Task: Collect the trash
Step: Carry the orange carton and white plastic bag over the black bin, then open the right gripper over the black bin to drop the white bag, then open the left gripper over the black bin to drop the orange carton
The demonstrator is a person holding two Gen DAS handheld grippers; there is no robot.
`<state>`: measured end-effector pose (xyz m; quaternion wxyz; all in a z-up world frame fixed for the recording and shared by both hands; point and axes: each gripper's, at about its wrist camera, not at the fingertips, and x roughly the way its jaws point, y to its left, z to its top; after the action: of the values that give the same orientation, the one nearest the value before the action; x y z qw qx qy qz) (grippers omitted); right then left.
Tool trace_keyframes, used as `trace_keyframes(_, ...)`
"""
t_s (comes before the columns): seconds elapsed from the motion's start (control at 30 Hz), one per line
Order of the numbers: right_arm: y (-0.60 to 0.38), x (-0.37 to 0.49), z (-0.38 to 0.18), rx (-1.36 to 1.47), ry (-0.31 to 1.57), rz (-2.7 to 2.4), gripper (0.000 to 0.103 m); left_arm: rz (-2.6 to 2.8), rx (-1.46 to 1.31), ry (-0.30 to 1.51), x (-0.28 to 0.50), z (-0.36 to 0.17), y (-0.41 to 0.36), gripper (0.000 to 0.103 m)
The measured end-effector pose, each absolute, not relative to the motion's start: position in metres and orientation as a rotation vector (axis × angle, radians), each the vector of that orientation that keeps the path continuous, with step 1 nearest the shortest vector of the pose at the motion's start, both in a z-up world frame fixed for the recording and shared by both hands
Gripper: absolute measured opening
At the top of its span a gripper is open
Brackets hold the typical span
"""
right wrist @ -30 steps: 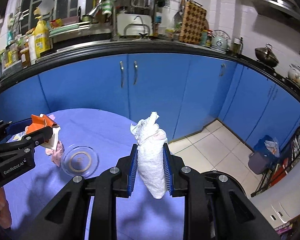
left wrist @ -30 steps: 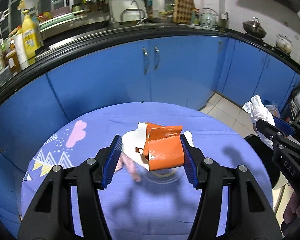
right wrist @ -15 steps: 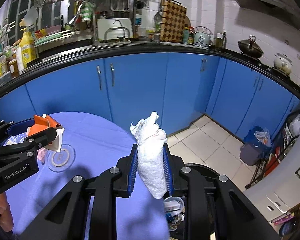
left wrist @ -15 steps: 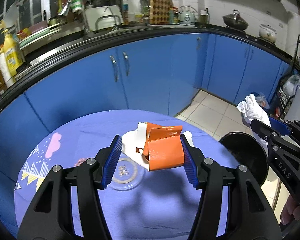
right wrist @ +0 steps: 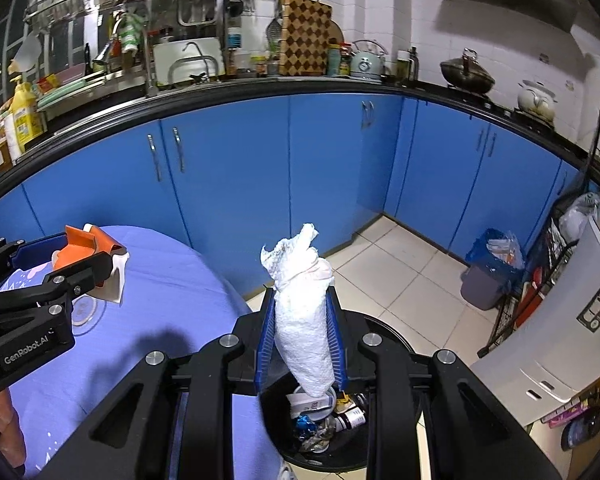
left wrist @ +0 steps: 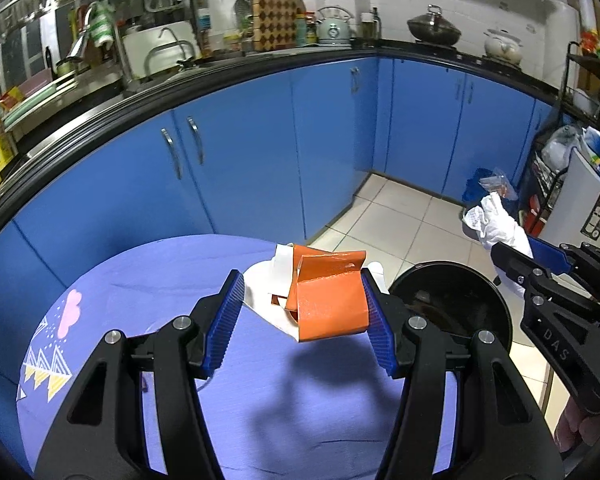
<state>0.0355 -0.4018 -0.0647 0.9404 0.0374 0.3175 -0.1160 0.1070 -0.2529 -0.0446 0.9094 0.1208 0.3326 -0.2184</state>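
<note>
My left gripper (left wrist: 302,318) is shut on a crumpled orange and white carton (left wrist: 326,300), held above the right part of the round purple table (left wrist: 180,264). In the right wrist view that carton (right wrist: 82,246) shows at the far left. My right gripper (right wrist: 300,340) is shut on a wad of white paper towel (right wrist: 304,312), hanging over the black trash bin (right wrist: 380,328) beside the table. The bin (left wrist: 452,308) holds several cans and wrappers. The towel (left wrist: 496,228) also shows at the right of the left wrist view.
A clear glass dish (right wrist: 86,312) lies on the purple table (right wrist: 160,280). Blue cabinets (right wrist: 332,168) curve behind under a black counter crowded with kitchenware. A small grey bin with a blue bag (right wrist: 492,272), a wire rack and a white appliance (right wrist: 556,320) stand on the tiled floor at right.
Both grippers have swung to the right with their loads. The black bin has come into view, and the towel now hangs over it. The glass dish has slid left behind the left gripper.
</note>
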Motion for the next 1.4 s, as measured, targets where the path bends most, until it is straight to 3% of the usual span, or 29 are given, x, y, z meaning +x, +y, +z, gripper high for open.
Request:
trace_keyframes(0.73, -0.460, 0.050, -0.083, 0.171, 0.716, -0.276, 0.025, -0.502, 0.293, 0.697, 0.112, -0.054, -0.314, 0.060)
trace_keyframes(0.8, -0.463, 0.052, -0.085, 0.178, 0.731, -0.282, 0.037, -0.506, 0.293, 0.704, 0.113, -0.054, -0.317, 0.060)
trace_keyframes(0.83, -0.465, 0.052, -0.087, 0.178, 0.741, -0.295, 0.063, -0.511, 0.294, 0.707, 0.114, -0.054, -0.320, 0.060)
trace_keyframes(0.87, -0.466, 0.050, -0.087, 0.174, 0.730, -0.313, 0.081, -0.515, 0.298, 0.707, 0.115, -0.054, -0.323, 0.060)
trace_keyframes(1.3, -0.488, 0.020, -0.098, 0.158, 0.710, -0.437, 0.082, -0.567, 0.305, 0.719, 0.113, -0.057, -0.361, 0.067)
trace_keyframes(1.4, -0.491, 0.015, -0.097, 0.147, 0.710, -0.457, 0.082, -0.582, 0.326, 0.704, 0.111, -0.054, -0.374, 0.075)
